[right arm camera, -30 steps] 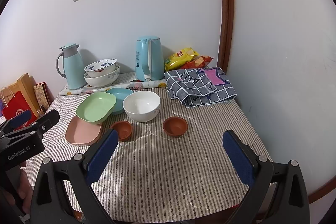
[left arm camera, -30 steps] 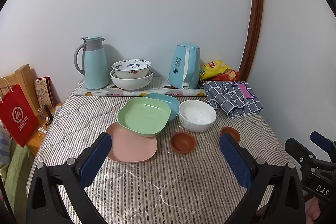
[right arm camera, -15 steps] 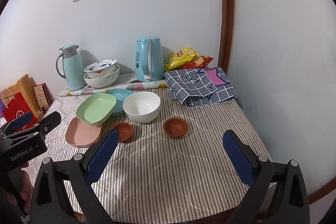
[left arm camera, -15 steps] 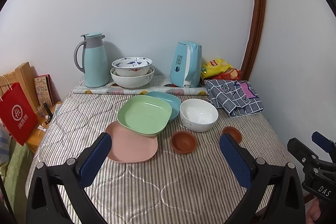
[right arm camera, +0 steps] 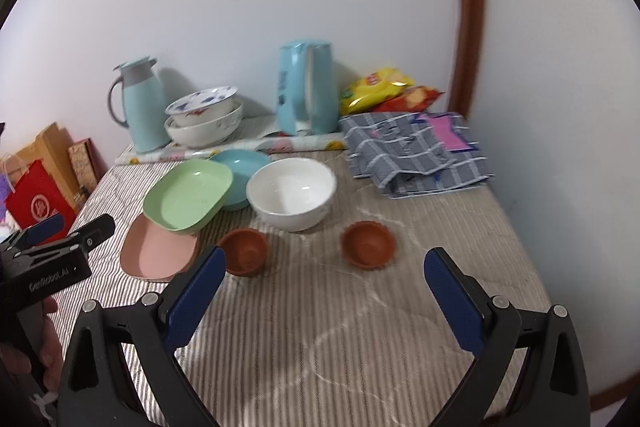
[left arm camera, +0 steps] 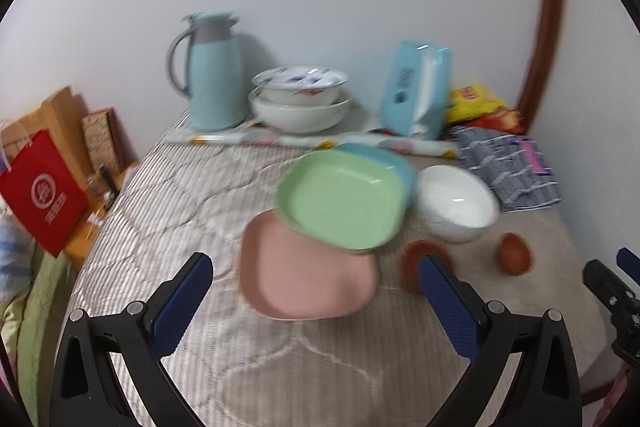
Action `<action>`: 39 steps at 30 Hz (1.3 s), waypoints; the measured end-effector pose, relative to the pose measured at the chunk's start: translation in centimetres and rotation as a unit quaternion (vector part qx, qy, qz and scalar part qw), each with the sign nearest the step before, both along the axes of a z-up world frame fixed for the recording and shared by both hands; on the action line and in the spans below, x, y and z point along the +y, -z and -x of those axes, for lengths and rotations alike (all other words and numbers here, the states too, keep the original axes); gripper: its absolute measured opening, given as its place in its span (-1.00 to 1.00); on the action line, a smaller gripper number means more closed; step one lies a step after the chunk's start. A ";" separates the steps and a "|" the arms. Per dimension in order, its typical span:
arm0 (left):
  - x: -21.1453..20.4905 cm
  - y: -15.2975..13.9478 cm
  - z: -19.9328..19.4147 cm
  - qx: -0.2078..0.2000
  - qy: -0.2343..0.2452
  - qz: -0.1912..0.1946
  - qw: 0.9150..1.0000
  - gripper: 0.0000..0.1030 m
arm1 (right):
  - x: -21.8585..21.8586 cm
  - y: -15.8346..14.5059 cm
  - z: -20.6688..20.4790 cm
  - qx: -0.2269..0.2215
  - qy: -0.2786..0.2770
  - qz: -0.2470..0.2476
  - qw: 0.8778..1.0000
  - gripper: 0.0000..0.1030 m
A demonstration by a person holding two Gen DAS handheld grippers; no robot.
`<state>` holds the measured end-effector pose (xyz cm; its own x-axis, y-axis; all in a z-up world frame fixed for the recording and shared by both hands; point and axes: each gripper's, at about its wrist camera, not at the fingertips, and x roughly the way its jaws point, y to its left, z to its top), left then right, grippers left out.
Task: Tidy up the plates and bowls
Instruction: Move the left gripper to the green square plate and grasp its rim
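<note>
Left claw [left arm camera: 312, 291]: black frame, blue-padded fingers [left arm camera: 182, 301] spread wide, holding nothing, above the striped quilted cloth of the table [left arm camera: 168, 219]. Right claw [right arm camera: 322, 287]: same make, spread wide, empty, touching nothing.

Flat pink rounded-square plastic plate [left arm camera: 308, 275]: one, at 12 o'clock just ahead of the left claw, between its fingers in the left wrist view.

Small brown round clay saucers: two. One [right arm camera: 245, 251] just beside the right claw's left finger at 11 o'clock; the other [right arm camera: 369, 245] at 12 o'clock ahead of the right claw, well apart from the first.

Shallow green rounded-square plastic dish [left arm camera: 340, 199]: one, its near edge overlapping the pink plate's far edge, tilted.

Light blue plastic dish [right arm camera: 242, 165]: one, behind and partly under the green dish.

Plain white round ceramic bowl [right arm camera: 292, 193]: one, upright, just right of the blue dish, at 12 o'clock beyond the two saucers.

Folded grey checked cloth [right arm camera: 416, 151]: one, at 1 o'clock from the right claw.

White patterned ceramic bowls [right arm camera: 204, 119]: two, nested, far edge of table.

Pale blue thermos jug with grey handle [right arm camera: 140, 107]: one, left of the nested bowls. Pale blue electric kettle [right arm camera: 308, 93]: one, to their right.

Yellow and red snack bags [right arm camera: 388, 89]: far right corner.
</note>
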<state>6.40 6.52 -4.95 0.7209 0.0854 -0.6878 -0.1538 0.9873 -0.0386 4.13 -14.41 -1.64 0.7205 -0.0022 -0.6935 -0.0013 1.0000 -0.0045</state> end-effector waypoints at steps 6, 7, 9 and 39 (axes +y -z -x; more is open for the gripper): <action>4.8 2.6 -2.0 0.031 -0.044 -0.002 0.999 0.94 | 3.3 3.0 -4.0 0.032 -0.043 -0.015 0.998 0.87; 5.5 3.0 -2.5 0.035 -0.047 0.000 0.998 0.93 | 3.8 3.3 -4.5 0.034 -0.046 -0.017 0.998 0.83; 6.3 3.6 -3.1 0.043 -0.052 0.003 0.998 0.92 | 4.9 3.9 -5.7 0.040 -0.058 -0.022 0.997 0.76; 6.5 9.0 -16.4 0.095 0.032 0.041 0.994 -0.12 | 13.0 10.1 -22.2 0.117 -0.151 0.014 0.981 -0.50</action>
<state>22.84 13.01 -13.98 0.5802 -0.0182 -0.8143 -0.1038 0.9899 -0.0962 26.32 -1.42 -11.77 0.5113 0.1655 -0.8433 -0.3023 0.9532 0.0038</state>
